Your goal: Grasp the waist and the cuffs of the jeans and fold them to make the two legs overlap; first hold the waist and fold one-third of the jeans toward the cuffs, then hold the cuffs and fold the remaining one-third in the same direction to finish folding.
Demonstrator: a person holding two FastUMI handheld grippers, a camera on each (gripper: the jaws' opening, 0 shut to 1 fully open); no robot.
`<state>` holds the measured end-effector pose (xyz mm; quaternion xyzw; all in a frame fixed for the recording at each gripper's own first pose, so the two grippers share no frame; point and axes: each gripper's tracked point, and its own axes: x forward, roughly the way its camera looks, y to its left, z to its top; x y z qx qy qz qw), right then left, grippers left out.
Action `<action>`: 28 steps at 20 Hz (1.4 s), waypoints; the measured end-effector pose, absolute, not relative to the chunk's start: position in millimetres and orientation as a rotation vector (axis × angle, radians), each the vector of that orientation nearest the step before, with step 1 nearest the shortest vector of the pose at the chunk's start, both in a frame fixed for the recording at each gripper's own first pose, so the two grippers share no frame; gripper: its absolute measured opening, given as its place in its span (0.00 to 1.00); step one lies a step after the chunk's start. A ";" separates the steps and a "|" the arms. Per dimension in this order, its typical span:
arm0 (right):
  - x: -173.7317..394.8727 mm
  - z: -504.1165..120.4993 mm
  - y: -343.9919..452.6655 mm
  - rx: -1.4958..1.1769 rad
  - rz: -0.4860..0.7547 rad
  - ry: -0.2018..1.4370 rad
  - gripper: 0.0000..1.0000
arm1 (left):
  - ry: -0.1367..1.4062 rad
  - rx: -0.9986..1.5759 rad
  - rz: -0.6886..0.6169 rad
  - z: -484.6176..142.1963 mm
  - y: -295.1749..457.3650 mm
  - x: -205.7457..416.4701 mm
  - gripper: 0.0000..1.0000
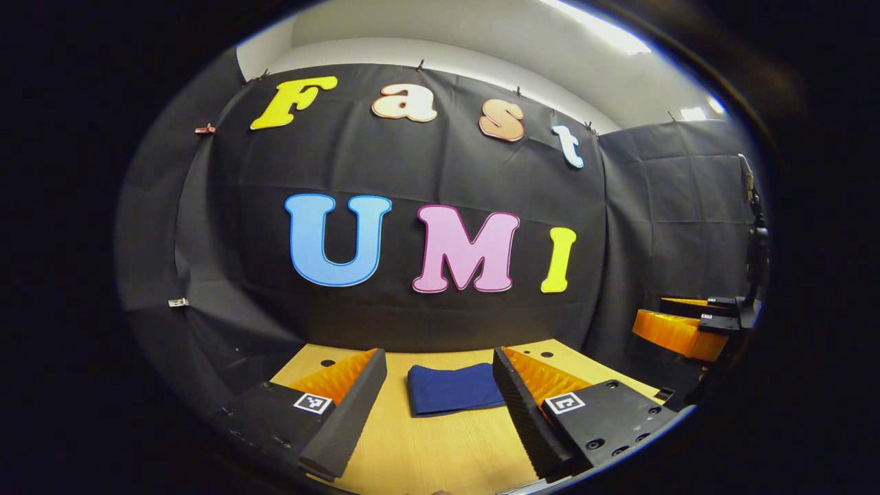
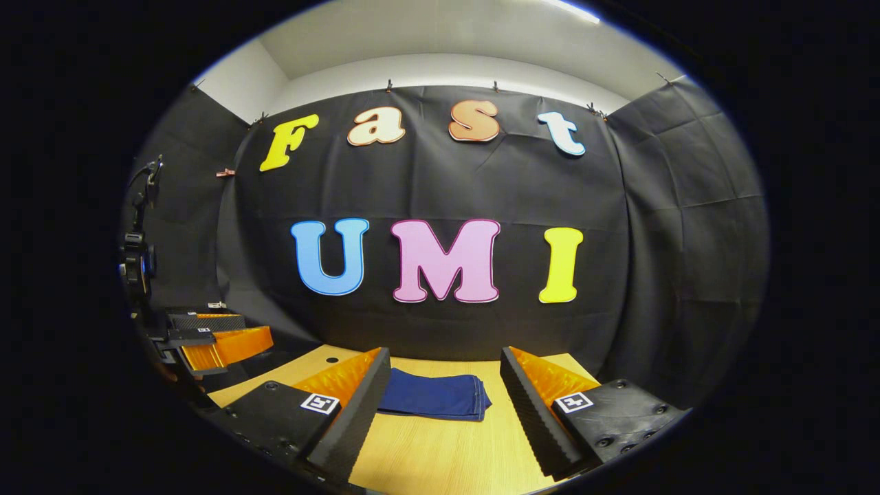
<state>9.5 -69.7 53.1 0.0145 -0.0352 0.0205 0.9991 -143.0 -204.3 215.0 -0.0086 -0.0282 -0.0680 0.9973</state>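
Jeans: one folded pair (image 1: 455, 389) (image 2: 434, 397), lying in a flat stack.
Tools: two, the left tool (image 1: 440, 405) and the right tool (image 2: 440, 405).
Fingers per tool: two, set apart.
Square markers per tool: two, one on each finger base.
Worktop: one (image 1: 440, 454) (image 2: 440, 454).

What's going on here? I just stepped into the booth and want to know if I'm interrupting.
A person holds a gripper in each hand over a wooden table. The jeans lie on it as a small folded bundle, so the folding looks finished. The left gripper and right gripper both hang above the table with jaws open, touching nothing, the jeans lying beyond them.
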 end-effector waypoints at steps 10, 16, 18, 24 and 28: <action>15.8 58.2 -72.1 -0.021 0.041 -0.053 0.98 | -0.046 -0.016 -0.141 216.1 -204.0 -133.7 0.96; 29.0 57.3 -70.2 0.005 0.070 -0.039 0.98 | -0.041 -0.002 -0.093 222.7 -197.2 -125.1 0.96; 32.8 59.5 -73.8 0.000 0.067 -0.042 0.98 | -0.032 -0.004 -0.093 223.0 -197.8 -120.8 0.96; 40.4 59.3 -70.5 0.017 0.073 -0.042 0.98 | -0.024 0.011 -0.083 223.5 -195.4 -116.2 0.96; 42.7 60.2 -68.6 0.011 0.080 -0.052 0.98 | -0.047 0.023 -0.046 234.5 -184.8 -119.4 0.96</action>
